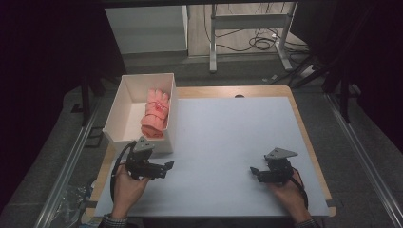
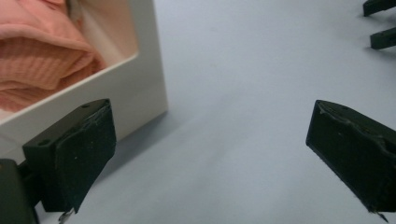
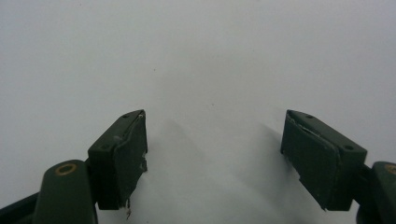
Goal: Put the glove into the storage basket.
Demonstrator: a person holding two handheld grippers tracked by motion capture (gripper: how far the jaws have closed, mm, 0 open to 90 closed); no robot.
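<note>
A pink knitted item [image 1: 155,114] lies folded inside a white open box [image 1: 119,107] at the table's left; in the left gripper view the pink knit [image 2: 42,56] shows over the box's near wall [image 2: 140,93]. My left gripper [image 1: 167,167] is just in front of the box's near corner, pointing right, and its jaws stand wide apart with nothing between them [image 2: 210,154]. My right gripper [image 1: 254,172] rests low over the pale mat at the front right, pointing left, and it is open and empty too [image 3: 215,149]. The right gripper's fingertips [image 2: 380,23] appear far off in the left gripper view.
A pale grey-blue mat [image 1: 228,137] covers most of the wooden table [image 1: 304,128]. Beyond the table's far edge stand a metal frame's legs [image 1: 214,42] with cables on the floor. Dark cloth hangs on both sides.
</note>
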